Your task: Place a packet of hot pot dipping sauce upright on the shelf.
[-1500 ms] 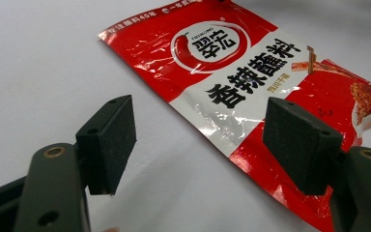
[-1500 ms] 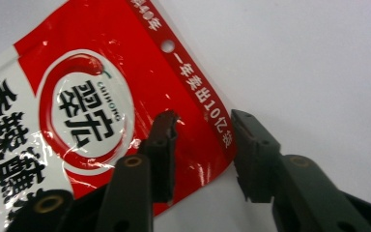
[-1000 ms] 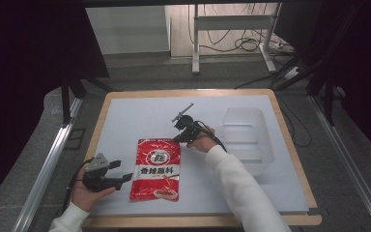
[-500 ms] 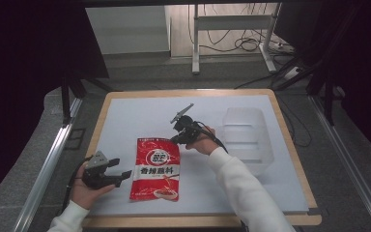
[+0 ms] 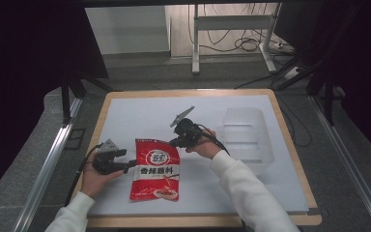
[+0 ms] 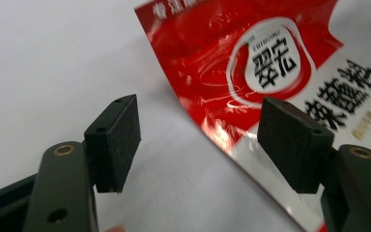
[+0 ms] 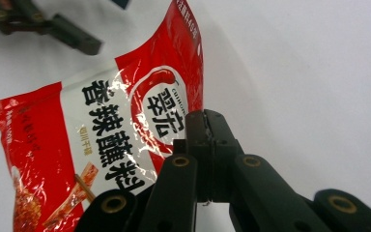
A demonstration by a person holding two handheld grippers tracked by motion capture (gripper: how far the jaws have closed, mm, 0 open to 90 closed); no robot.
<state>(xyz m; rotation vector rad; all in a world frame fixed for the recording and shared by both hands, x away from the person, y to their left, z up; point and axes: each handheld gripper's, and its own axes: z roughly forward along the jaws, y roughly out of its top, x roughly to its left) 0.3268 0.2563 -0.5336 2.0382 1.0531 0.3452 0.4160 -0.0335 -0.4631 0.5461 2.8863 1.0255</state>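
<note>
Red packet (image 5: 156, 169) near the worktop's front edge: my right tongs (image 7: 204, 126) pinch its corner, my left tongs (image 6: 200, 140), which were just narrowing, stand apart at its edge; glossy foil may slip.

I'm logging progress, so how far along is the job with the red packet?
Done: the right gripper is shut on the top edge of the red packet. In hand: the left gripper, jaws just closing, stands open around its left edge, not pressing. Left: the packet lies outside the clear bin, perhaps its goal.
</note>
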